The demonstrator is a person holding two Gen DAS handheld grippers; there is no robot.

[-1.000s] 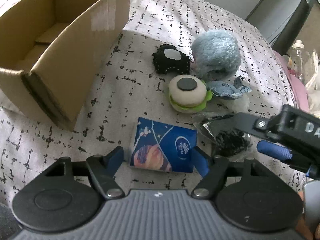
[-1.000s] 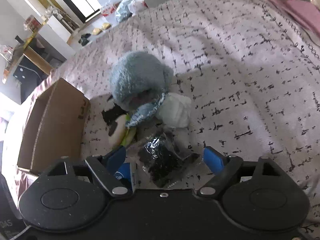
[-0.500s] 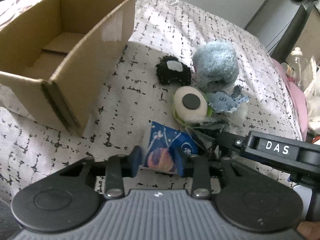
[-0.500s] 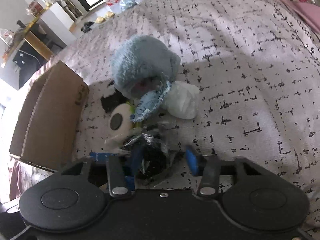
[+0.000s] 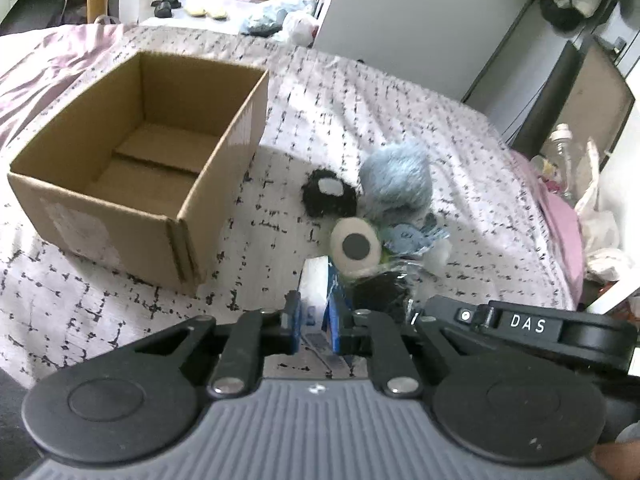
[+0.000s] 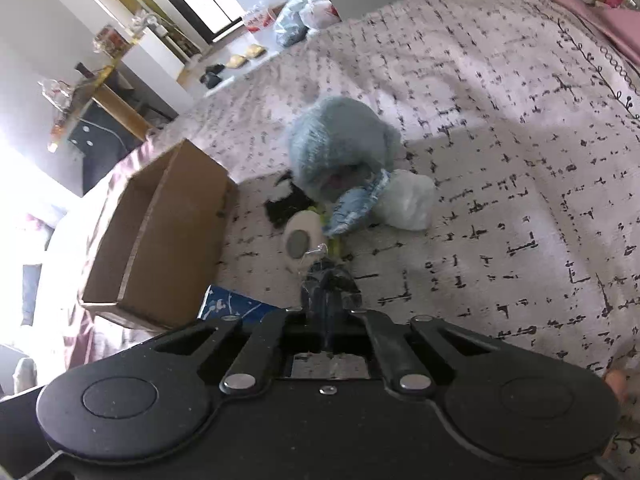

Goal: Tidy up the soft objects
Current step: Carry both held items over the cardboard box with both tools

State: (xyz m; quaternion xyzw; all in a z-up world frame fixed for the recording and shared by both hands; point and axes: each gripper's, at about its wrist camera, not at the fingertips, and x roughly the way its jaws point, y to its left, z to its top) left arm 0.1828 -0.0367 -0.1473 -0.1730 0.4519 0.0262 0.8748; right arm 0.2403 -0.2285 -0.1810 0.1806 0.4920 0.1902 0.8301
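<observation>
My left gripper (image 5: 314, 314) is shut on the blue tissue pack (image 5: 316, 286) and holds it above the bedspread. My right gripper (image 6: 328, 312) is shut on a clear bag of black fabric (image 6: 329, 280), which also shows in the left wrist view (image 5: 380, 290). An open, empty cardboard box (image 5: 140, 160) stands to the left; it also shows in the right wrist view (image 6: 160, 236). A pile lies beyond: a fluffy blue plush (image 5: 396, 178), a black plush (image 5: 328, 198), a cream burger toy (image 5: 356, 246), a blue whale toy (image 6: 356, 204) and a white bundle (image 6: 408, 202).
The patterned pink bedspread (image 6: 500, 120) covers the bed. A bottle (image 5: 560, 140) and white bags (image 5: 600, 232) sit at the bed's right edge. A dark cabinet (image 5: 580, 88) stands behind. Shoes and bags lie on the floor beyond the bed (image 5: 256, 12).
Both grippers have closed, the left on the tissue pack and the right on the bag of black fabric. Both have lifted, and the views now look farther across the bed.
</observation>
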